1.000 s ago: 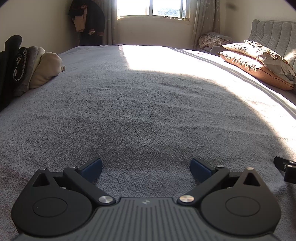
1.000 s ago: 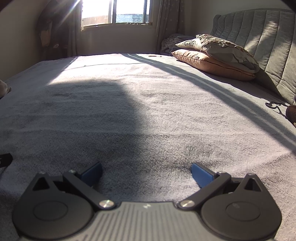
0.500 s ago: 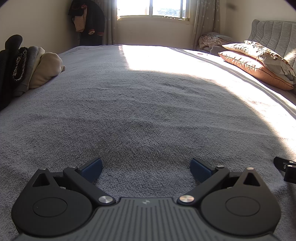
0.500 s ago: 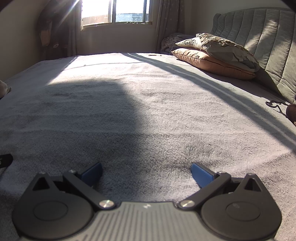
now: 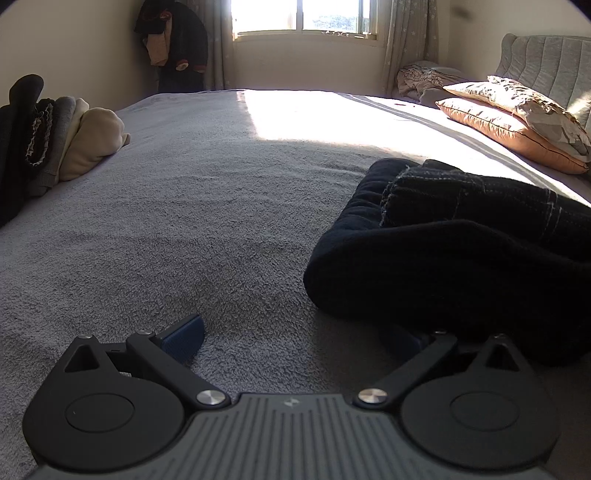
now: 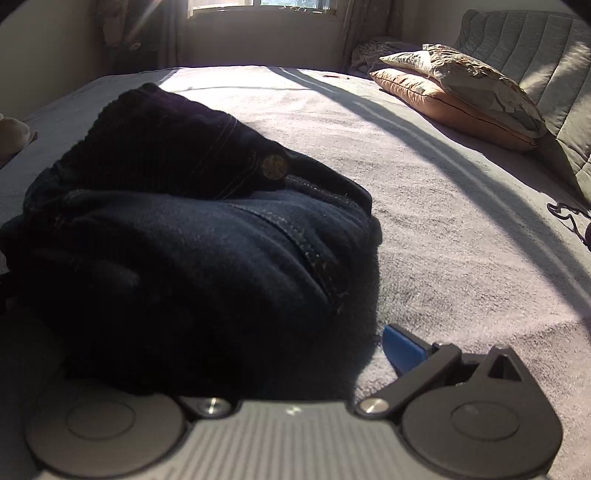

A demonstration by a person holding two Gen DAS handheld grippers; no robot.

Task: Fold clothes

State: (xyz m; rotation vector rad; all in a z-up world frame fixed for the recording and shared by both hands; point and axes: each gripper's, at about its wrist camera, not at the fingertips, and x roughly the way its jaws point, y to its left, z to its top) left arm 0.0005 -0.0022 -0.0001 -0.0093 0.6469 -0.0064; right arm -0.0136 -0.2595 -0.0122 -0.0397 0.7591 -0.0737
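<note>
Plainly, no brand name or readable writing shows anywhere; the only mark is a small pale emblem on each gripper body, too small to make out, and a round brass button (image 6: 274, 166) on the jeans (image 6: 192, 236), its face unreadable.

Left gripper (image 5: 291, 338): jaws spread wide, holding nothing; its left blue fingertip (image 5: 184, 338) rests on the grey blanket (image 5: 184, 221); its right fingertip lies in shadow right at the edge of the jeans (image 5: 443, 243), and contact there cannot be judged.

Right gripper (image 6: 288, 350): its right blue fingertip (image 6: 402, 349) sits apart from the fabric on the blanket (image 6: 443, 206); the left finger is hidden under the jeans, so how far the jaws stand apart cannot be told.

Jeans: a dark, crumpled heap on the bed, just ahead of both grippers, to the right in the left view and to the left in the right view.

Folded clothes (image 5: 55, 144) are stacked at the bed's left edge; two pillows (image 5: 517, 118) lie by the padded headboard (image 5: 546, 55); a sunlit window (image 5: 303, 16) stands beyond the bed.
</note>
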